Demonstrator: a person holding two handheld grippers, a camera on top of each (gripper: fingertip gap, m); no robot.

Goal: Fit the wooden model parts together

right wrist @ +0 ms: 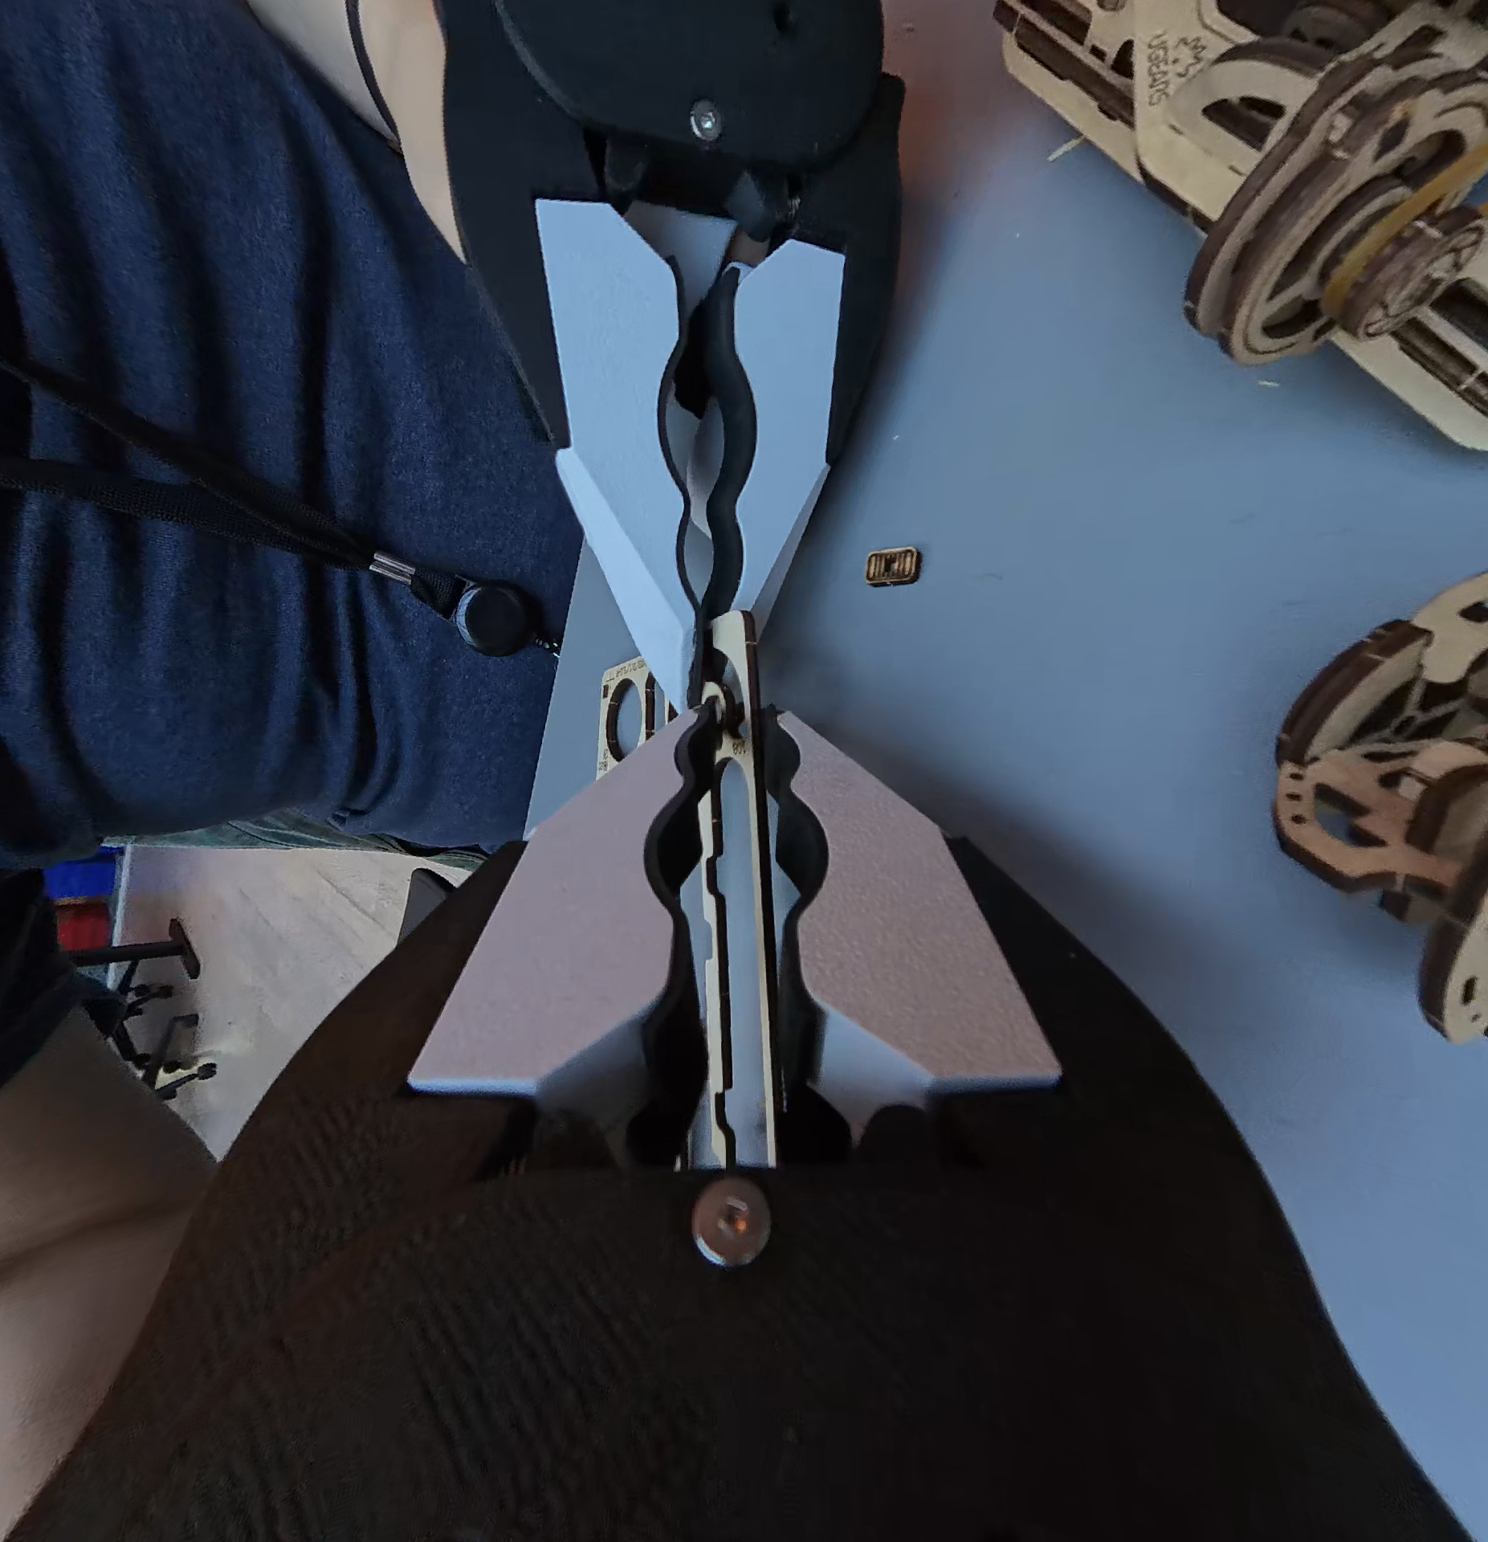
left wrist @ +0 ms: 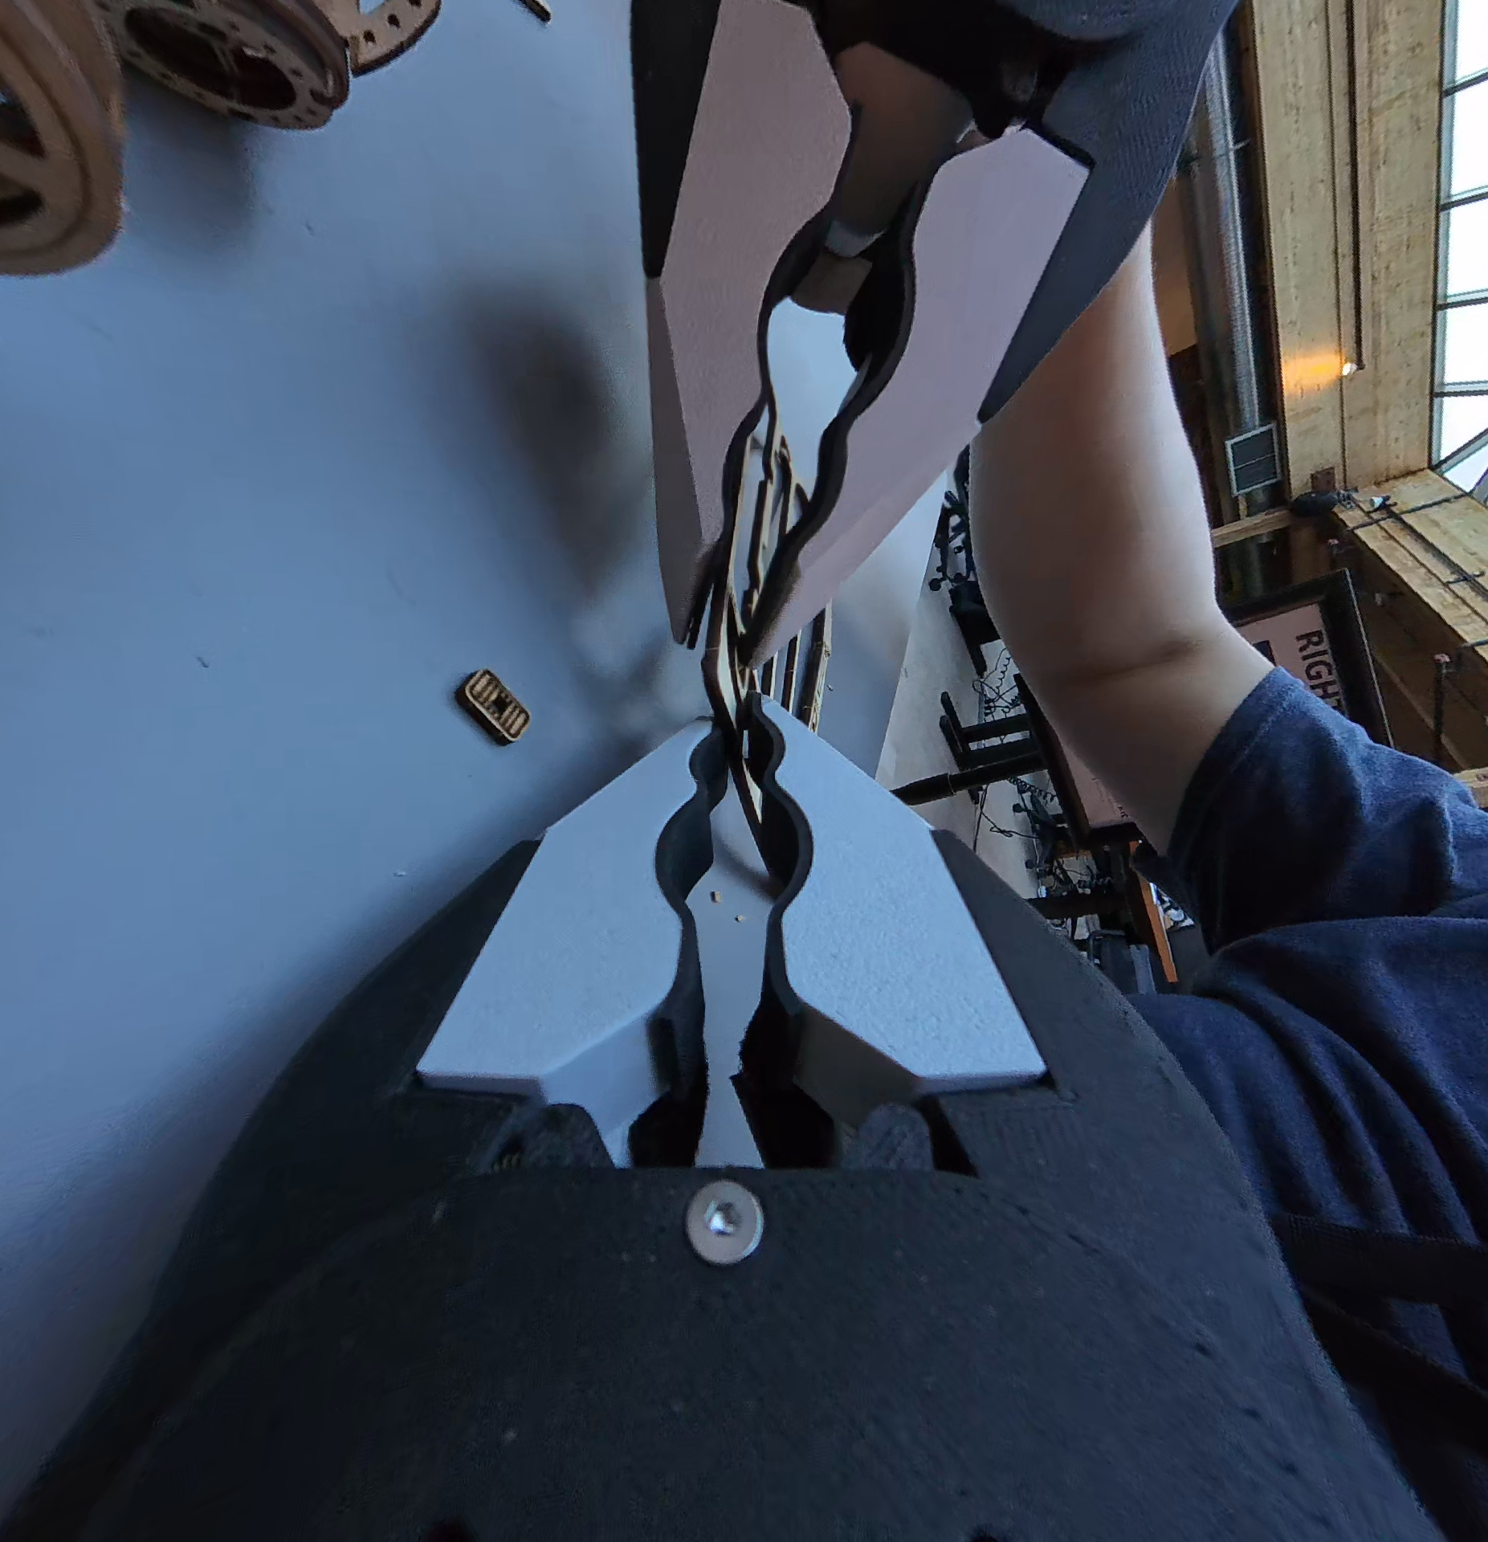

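The right claw [right wrist: 728, 726] is clamping the long slotted pale wooden strip [right wrist: 736, 918] lengthwise along its fingers; the left claw [right wrist: 707, 634], tip-to-tip opposite, is gripping a small wooden part [right wrist: 715, 697] at the strip's far end.

Wooden wheel assemblies [right wrist: 1391, 834] cut off at right edge; flat sheet [right wrist: 628, 718] half hidden behind gripper [right wrist: 728, 718]
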